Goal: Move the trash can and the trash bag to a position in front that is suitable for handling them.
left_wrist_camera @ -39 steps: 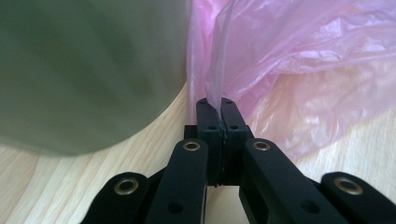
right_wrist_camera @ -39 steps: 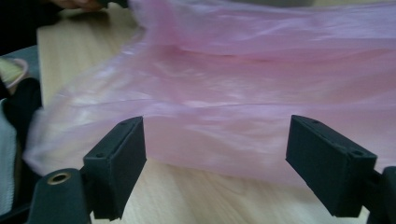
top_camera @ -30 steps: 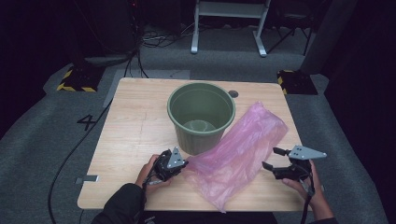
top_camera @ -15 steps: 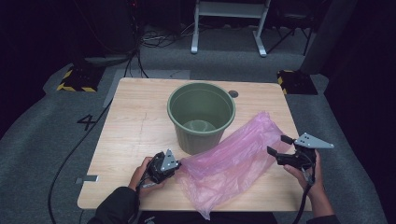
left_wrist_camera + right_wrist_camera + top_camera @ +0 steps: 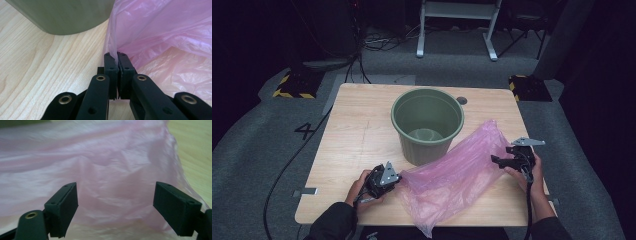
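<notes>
A pink plastic bag (image 5: 457,172) lies crumpled across the front right of the wooden table (image 5: 357,135), leaning against a green bucket (image 5: 428,125) that stands upright in the middle. My left gripper (image 5: 398,178) sits at the bag's left edge, shut on a fold of the film (image 5: 115,53). My right gripper (image 5: 495,160) hovers at the bag's right end, its jaws wide apart and facing the pink film (image 5: 112,185), with nothing pinched between them.
A dark round hole (image 5: 461,100) marks the table top behind the bucket. Cables trail over the grey floor to the left (image 5: 287,165), and a white metal frame (image 5: 457,25) stands beyond the table.
The right gripper has moved left and down toward the bag's right end. The bag has been pulled flatter and longer, its left edge drawn toward the left gripper.
</notes>
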`<state>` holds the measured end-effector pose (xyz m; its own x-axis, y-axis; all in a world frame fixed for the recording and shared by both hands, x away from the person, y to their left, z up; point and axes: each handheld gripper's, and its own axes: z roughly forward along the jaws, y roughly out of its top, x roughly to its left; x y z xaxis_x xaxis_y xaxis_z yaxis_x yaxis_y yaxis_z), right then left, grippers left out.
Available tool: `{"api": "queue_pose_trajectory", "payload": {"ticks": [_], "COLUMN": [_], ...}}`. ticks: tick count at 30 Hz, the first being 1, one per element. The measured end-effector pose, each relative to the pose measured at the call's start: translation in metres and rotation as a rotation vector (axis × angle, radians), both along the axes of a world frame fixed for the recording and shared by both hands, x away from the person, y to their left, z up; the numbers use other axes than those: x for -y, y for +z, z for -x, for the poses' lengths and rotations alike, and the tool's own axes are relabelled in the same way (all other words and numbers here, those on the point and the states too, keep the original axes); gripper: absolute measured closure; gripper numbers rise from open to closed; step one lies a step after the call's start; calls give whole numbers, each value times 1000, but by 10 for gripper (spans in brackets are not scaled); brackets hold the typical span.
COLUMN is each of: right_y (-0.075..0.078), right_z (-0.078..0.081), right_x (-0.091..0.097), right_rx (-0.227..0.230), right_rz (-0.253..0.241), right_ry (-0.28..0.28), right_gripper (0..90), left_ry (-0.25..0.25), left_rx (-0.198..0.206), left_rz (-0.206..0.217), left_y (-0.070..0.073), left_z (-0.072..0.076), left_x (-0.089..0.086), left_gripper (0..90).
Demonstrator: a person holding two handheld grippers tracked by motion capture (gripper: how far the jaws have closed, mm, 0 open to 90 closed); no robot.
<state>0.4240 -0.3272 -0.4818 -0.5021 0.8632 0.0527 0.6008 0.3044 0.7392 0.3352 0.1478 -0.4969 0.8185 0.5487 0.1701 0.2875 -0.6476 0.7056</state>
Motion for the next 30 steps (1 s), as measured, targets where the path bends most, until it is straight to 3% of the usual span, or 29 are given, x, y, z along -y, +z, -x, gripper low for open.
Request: {"api": "queue_pose_trajectory", "payload": {"ticks": [1, 2, 4, 7, 13, 15, 19, 21, 23, 26, 30], "right_y": [-3, -6, -8, -15, -17, -17, -16, -16, -16, -16, -16], "right_z": [-1, -2, -3, -6, -2, -1, 2, 3, 4, 4, 4], "right_x": [1, 1, 1, 2, -3, -5, -7, -8, -10, -11, -9], "right_rx": [-1, 8, 10, -17, 3, 9, 22, 27, 30, 32, 28], "right_rz": [5, 42, 50, 50, 58, 57, 42, 35, 30, 30, 20], "right_ry": [-11, -19, -23, -25, -18, -3, 47, 67, 85, 84, 78], "right_gripper": [219, 239, 240, 256, 266, 319, 493, 577, 674, 718, 790], "left_ry": [2, 8, 13, 16, 25, 30, 40, 62, 64, 109, 160], "left_rx": [-1, -4, -8, -9, -16, -16, -33, -40, -82, -101, -126], "left_rz": [0, 2, 2, 5, 15, 18, 45, 50, 68, 75, 111], "left_y": [0, 0, -1, -1, -2, -2, -2, -2, -2, -4, -5], "left_z": [0, 0, 0, 1, 1, 1, -1, -1, -2, -1, -2], "left_x": [-1, -3, -5, -9, -16, -18, -26, -31, -38, -47, -61], "left_gripper": [869, 861, 857, 847, 843, 825, 662, 526, 422, 256, 195]}}
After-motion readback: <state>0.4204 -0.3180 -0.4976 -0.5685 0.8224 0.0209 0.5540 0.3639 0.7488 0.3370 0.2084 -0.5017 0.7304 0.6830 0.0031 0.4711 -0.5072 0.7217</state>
